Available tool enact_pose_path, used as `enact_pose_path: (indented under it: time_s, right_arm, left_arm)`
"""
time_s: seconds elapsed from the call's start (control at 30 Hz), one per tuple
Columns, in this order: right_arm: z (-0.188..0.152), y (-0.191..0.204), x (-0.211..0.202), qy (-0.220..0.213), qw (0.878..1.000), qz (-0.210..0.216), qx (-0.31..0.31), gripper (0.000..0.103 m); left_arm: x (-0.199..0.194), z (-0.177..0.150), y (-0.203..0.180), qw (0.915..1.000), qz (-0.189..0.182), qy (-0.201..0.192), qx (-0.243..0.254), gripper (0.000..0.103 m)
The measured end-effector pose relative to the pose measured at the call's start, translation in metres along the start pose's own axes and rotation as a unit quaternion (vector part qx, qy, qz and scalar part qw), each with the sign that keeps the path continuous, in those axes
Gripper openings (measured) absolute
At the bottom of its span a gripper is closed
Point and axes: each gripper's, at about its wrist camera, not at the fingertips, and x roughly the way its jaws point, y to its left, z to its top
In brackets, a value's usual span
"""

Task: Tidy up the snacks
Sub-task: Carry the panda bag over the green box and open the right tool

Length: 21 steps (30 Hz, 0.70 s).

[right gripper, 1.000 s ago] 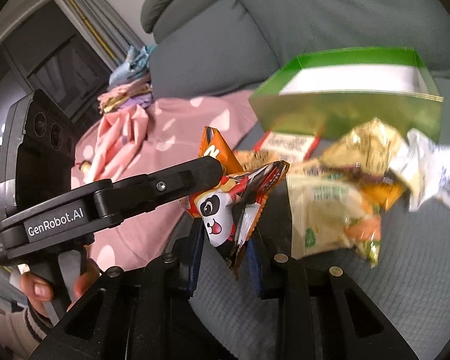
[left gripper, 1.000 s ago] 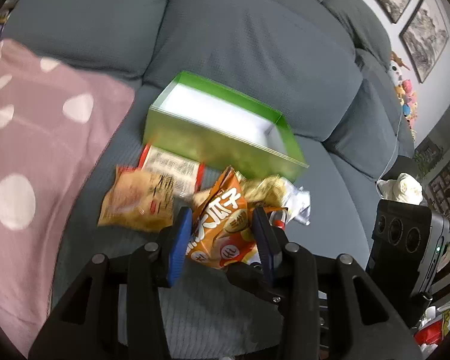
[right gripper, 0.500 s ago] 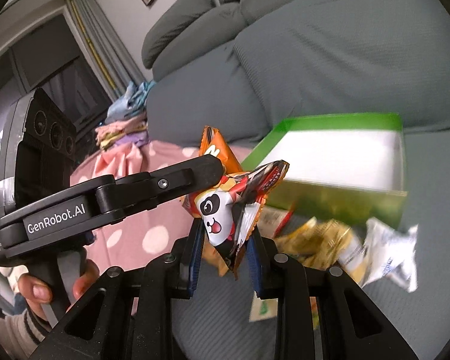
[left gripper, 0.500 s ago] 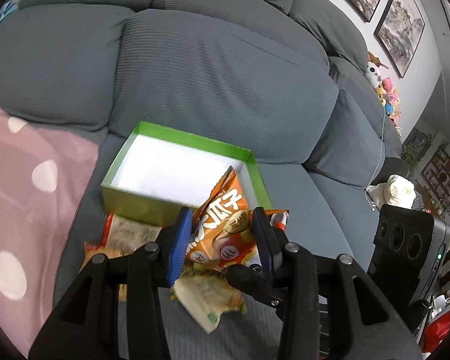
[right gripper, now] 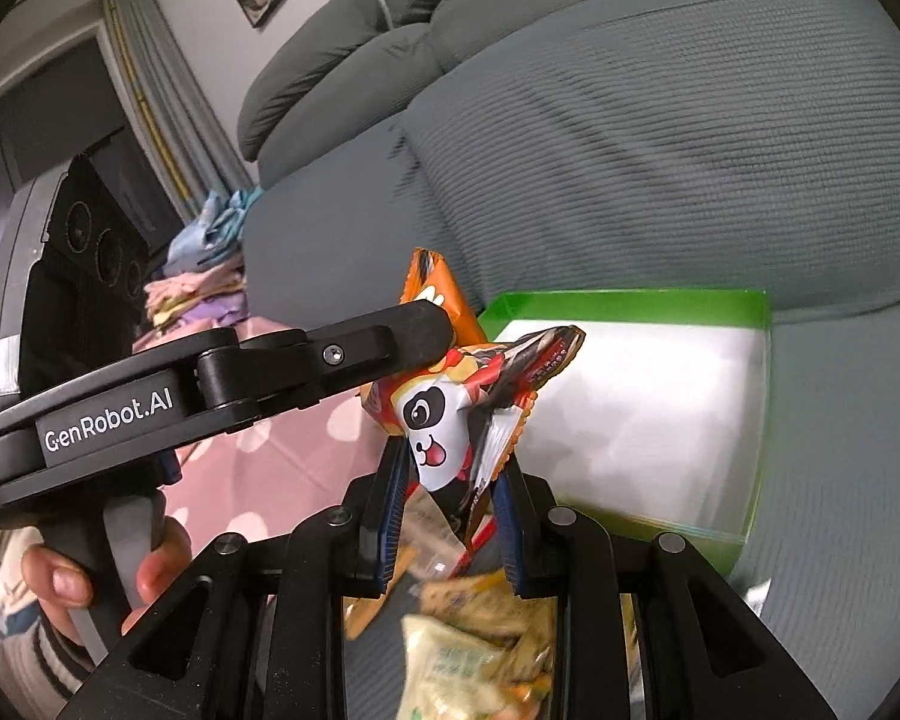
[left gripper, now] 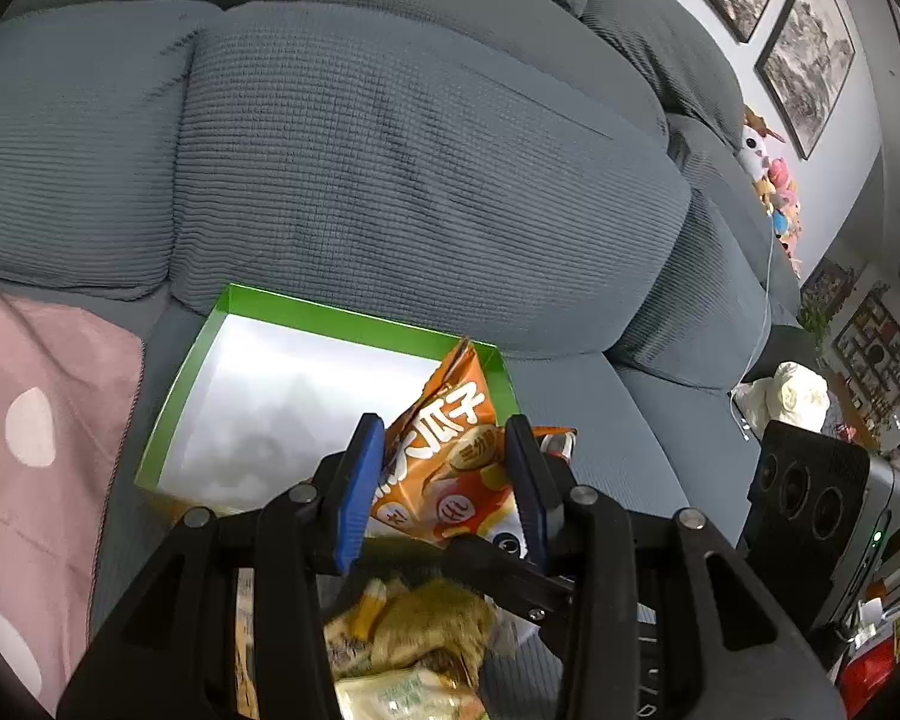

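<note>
Your left gripper [left gripper: 444,483] clamps the orange snack bag [left gripper: 450,450], long axis upright, above the green box's [left gripper: 354,315] front-right corner. Your right gripper [right gripper: 450,510] pinches the panda packet [right gripper: 444,426]. The box sits on the grey sofa [left gripper: 426,168] seat beside a pink dotted blanket [left gripper: 36,420].

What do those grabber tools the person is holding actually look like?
Each is black plastic with two fingers faced in blue ribbed pads. The left gripper carries white "GenRobot.AI" lettering, a grey handle and a boxy black camera block with three round lenses. The person's sleeve is striped.
</note>
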Motion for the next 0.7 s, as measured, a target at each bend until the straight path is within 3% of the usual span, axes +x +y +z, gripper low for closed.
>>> enact_pose_path:
  time_s: [0.4,0.57,0.67,0.7]
  right_arm:
    - [0.011,-0.031,0.042,0.027,0.999,-0.017,0.013,0.029]
    - [0.009,-0.040,0.049,0.034,0.999,-0.027,0.025,0.029]
    - [0.007,-0.042,0.048,0.033,0.998,-0.054,0.019,0.030]
    - [0.008,-0.042,0.048,0.033,0.997,-0.065,0.014,0.030]
  left_arm:
    - [0.046,0.011,0.029,0.9986,0.001,0.037,-0.038,0.040]
    - [0.058,0.010,0.031,0.9975,0.021,0.048,-0.047,0.041]
    - [0.060,0.009,0.029,0.9972,0.040,0.049,-0.040,0.053]
    - [0.058,0.008,0.028,0.9971,0.047,0.047,-0.037,0.066]
